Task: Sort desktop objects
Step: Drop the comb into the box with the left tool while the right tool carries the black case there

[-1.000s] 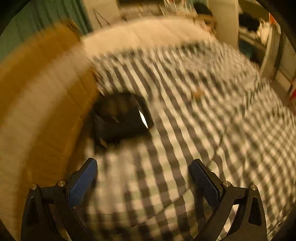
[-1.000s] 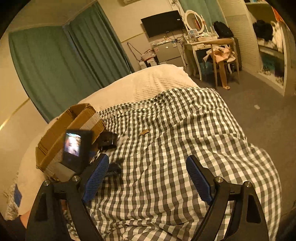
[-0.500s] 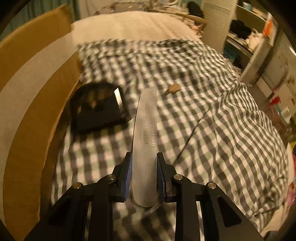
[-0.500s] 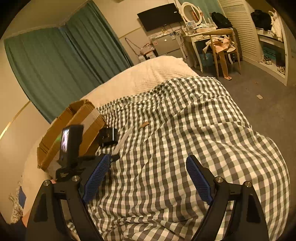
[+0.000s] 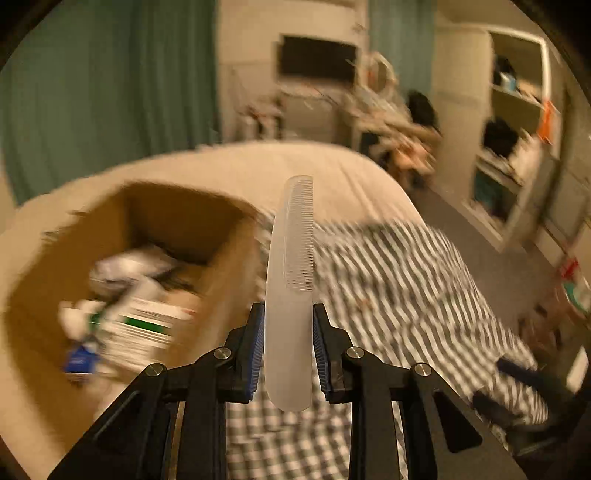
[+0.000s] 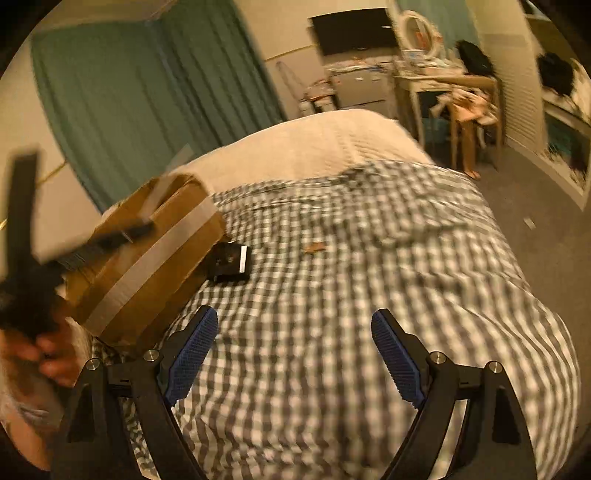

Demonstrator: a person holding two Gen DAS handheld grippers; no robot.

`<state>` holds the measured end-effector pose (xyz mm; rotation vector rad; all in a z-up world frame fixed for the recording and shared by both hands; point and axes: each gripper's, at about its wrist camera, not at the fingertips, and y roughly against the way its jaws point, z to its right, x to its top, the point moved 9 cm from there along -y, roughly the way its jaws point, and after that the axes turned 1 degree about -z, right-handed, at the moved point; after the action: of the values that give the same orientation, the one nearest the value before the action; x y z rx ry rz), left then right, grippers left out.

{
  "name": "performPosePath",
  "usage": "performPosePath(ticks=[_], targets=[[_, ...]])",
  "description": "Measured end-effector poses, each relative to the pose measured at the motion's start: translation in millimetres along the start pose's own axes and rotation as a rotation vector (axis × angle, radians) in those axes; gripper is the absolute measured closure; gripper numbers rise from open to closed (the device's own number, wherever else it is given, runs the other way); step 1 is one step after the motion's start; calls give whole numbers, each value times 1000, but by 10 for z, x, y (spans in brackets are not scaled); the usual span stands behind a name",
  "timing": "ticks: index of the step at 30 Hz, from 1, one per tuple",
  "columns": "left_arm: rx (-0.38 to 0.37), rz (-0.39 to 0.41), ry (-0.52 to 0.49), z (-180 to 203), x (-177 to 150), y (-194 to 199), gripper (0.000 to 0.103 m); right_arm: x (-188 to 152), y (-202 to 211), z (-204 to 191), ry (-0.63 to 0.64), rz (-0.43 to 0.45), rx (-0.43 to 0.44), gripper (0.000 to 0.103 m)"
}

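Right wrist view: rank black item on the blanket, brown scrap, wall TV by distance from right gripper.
From the right gripper, open over the checked blanket:
1. Black item, ahead-left, beside the cardboard box.
2. Brown scrap, mid-blanket, slightly farther.
3. TV, on the far wall.

— Inspector: State the build of your left gripper (image 5: 288, 347).

— Operator: Mine has black angular arms at lower centre of frame, blue ribbed pads (image 5: 256, 345) and round silver screws.

— Inspector: And the right gripper (image 6: 293, 356)?

— Operator: Same pattern: black struts with triangular cut-outs, blue textured pads (image 6: 190, 356), silver screws. My hand (image 6: 44, 360) shows blurred at the left edge.
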<state>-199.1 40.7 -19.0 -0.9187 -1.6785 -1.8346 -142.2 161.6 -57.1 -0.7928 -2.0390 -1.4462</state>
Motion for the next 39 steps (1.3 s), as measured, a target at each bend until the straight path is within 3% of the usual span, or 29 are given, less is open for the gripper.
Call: performPosePath(ticks=[4, 7, 15, 18, 20, 21, 24, 27, 31, 33, 37, 39], targets=[[49, 18, 109, -352, 130, 105, 78, 172, -554, -431, 83, -32, 17, 18], [124, 10, 120, -615, 79, 92, 78, 279, -975, -649, 112, -45, 20, 18], [135, -38, 210, -979, -90, -79, 78, 254, -1978, -696, 1, -134, -10, 18], [109, -56, 232, -1009, -138, -136, 78, 219, -2157, -663, 43, -150, -75, 17], [110, -61, 244, -1044, -163, -162, 78, 168, -2220, -580, 4, -172, -80, 21], [114, -64, 244, -1063, -170, -180, 78, 155, -2200, -536, 8, -173, -115, 34], [134, -83, 256, -1126, -222, -235, 78, 111, -2058, -574, 48, -185, -118, 35], [130, -104, 288, -1198, -268, -254, 78, 216, -1599, -652, 56, -111, -101, 35], [158, -79, 295, -1289, -226, -117, 78, 707, -778, -1009, 31, 41, 49, 35], [160, -59, 309, -1343, -186, -28, 78, 1012, -435, -1379, 108, 98, 106, 35], [202, -42, 340, -1500, -160, 62, 78, 1281, -421, -1897, 141, 77, 220, 35], [216, -41, 364, -1591, -171, 70, 71, 1349, -490, -1993, 119, 71, 231, 33]])
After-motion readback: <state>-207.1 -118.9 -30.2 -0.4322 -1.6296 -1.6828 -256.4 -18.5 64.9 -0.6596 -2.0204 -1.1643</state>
